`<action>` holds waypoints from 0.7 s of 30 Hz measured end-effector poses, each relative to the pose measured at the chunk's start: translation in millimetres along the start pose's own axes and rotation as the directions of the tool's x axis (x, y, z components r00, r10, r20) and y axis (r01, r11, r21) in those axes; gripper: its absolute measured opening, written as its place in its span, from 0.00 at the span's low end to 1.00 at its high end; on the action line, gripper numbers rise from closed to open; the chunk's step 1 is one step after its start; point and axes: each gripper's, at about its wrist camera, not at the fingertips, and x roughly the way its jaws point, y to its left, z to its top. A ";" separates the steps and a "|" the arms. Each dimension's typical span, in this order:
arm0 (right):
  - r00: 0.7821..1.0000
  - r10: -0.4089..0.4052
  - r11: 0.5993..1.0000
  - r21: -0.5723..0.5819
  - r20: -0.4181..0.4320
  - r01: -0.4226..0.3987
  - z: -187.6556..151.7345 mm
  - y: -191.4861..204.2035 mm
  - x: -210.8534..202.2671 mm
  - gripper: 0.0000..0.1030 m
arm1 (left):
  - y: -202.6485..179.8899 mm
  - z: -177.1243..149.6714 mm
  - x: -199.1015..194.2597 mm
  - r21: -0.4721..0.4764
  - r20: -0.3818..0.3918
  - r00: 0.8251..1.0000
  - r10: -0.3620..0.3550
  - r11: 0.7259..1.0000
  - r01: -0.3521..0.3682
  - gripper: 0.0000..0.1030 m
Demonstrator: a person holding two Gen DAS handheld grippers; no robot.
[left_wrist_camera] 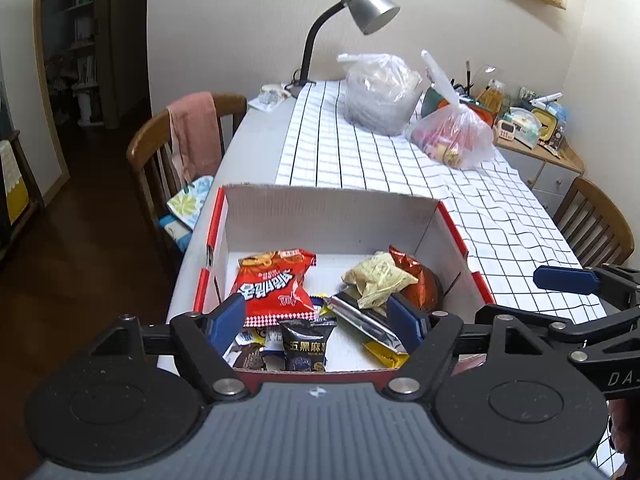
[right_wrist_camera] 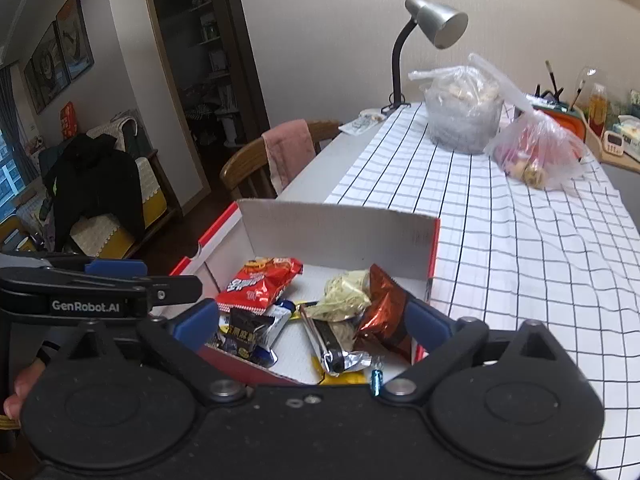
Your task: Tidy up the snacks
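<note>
Crinkled snack packets in box

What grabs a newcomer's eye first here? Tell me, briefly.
The open cardboard box at the near end of the table, holding a jumble of snack packets, chiefly a bright red snack bag. Beyond it, on the checked tablecloth, stand two knotted plastic bags, under a silver desk lamp.

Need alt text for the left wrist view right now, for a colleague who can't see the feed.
An open white cardboard box with red outer sides holds a red crinkly snack bag, a pale yellow packet and a black sachet. The left gripper hangs open above them, holding nothing. Behind, a white grid-checked tablecloth carries two tied clear plastic bags.
</note>
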 end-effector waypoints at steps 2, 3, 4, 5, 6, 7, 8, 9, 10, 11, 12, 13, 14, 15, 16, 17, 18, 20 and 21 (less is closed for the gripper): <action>1.000 -0.005 1.000 -0.006 0.013 0.005 0.7 0.8 -3.2 0.99 | -0.3 0.1 -5.1 0.000 0.014 1.000 0.001 1.000 -0.001 0.79; 1.000 -0.010 1.000 -0.005 0.018 0.010 1.0 1.0 -4.7 1.00 | -0.6 0.6 -7.3 0.000 0.022 1.000 0.003 1.000 -0.003 0.80; 1.000 -0.012 1.000 -0.002 0.022 0.012 1.2 0.6 -6.0 1.00 | -0.9 1.1 -9.6 0.001 0.029 1.000 -0.001 1.000 0.001 0.80; 1.000 -0.008 1.000 0.003 0.026 0.008 1.2 0.0 -7.6 1.00 | -0.9 2.0 -11.9 0.003 0.032 0.999 -0.010 1.000 0.010 0.81; 1.000 -0.004 1.000 0.007 0.028 0.004 1.1 -0.8 -8.9 1.00 | -1.3 2.5 -13.6 0.004 0.034 0.999 -0.016 1.000 0.015 0.82; 1.000 -0.003 1.000 0.009 0.030 0.003 1.0 -1.2 -10.1 1.00 | -1.3 2.7 -15.3 0.003 0.037 0.999 -0.018 1.000 0.018 0.82; 0.999 -0.006 1.000 0.010 0.033 0.005 0.5 -1.6 -11.4 1.00 | -1.4 3.2 -16.1 0.004 0.038 0.999 -0.021 1.000 0.021 0.82; 0.999 -0.008 1.000 0.012 0.035 0.008 0.3 -1.8 -12.5 1.00 | -1.5 3.3 -16.7 0.003 0.038 0.999 -0.022 1.000 0.022 0.83; 0.999 -0.008 1.000 0.014 0.036 0.008 -0.2 -2.1 -13.5 1.00 | -1.9 3.3 -17.2 0.002 0.040 0.999 -0.022 1.000 0.022 0.84; 0.999 -0.009 1.000 0.015 0.037 0.008 -0.8 -2.5 -14.5 1.00 | -2.6 3.2 -17.5 -0.001 0.042 0.999 -0.021 1.000 0.021 0.86; 0.999 -0.012 1.000 0.012 0.040 0.012 -1.2 -2.6 -15.2 1.00 | -2.8 3.3 -18.0 -0.002 0.043 0.999 -0.022 1.000 0.022 0.87; 0.999 -0.019 1.000 0.009 0.042 0.018 -1.8 -2.5 -16.1 1.00 | -3.6 2.9 -19.1 -0.003 0.046 0.999 -0.022 1.000 0.022 0.87; 0.999 -0.023 1.000 0.008 0.043 0.022 -2.0 -2.3 -16.9 1.00 | -3.9 3.0 -19.7 -0.003 0.048 0.999 -0.023 1.000 0.023 0.87; 0.999 -0.022 1.000 0.009 0.045 0.021 -1.7 -2.4 -17.7 1.00 | -4.3 3.4 -20.2 -0.003 0.047 0.999 -0.025 1.000 0.025 0.87; 0.999 -0.021 1.000 0.011 0.047 0.020 -1.6 -2.3 -18.9 1.00 | -4.5 3.6 -20.7 -0.004 0.048 0.999 -0.026 1.000 0.026 0.87; 0.999 -0.021 1.000 0.013 0.050 0.020 -1.1 -2.2 -19.8 1.00 | -5.2 3.9 -21.0 -0.004 0.048 0.999 -0.026 1.000 0.026 0.87; 0.998 -0.020 1.000 0.014 0.053 0.019 -0.6 -1.8 -20.5 1.00 | -5.8 4.0 -21.5 -0.004 0.047 0.999 -0.027 1.000 0.027 0.87; 0.998 -0.018 1.000 0.014 0.057 0.017 0.2 -1.4 -21.7 1.00 | -5.8 4.2 -22.4 -0.002 0.043 0.999 -0.027 1.000 0.027 0.87; 0.998 -0.018 1.000 0.014 0.058 0.018 0.5 -1.2 -22.2 1.00 | -6.7 4.5 -22.2 0.000 0.039 0.999 -0.026 1.000 0.026 0.87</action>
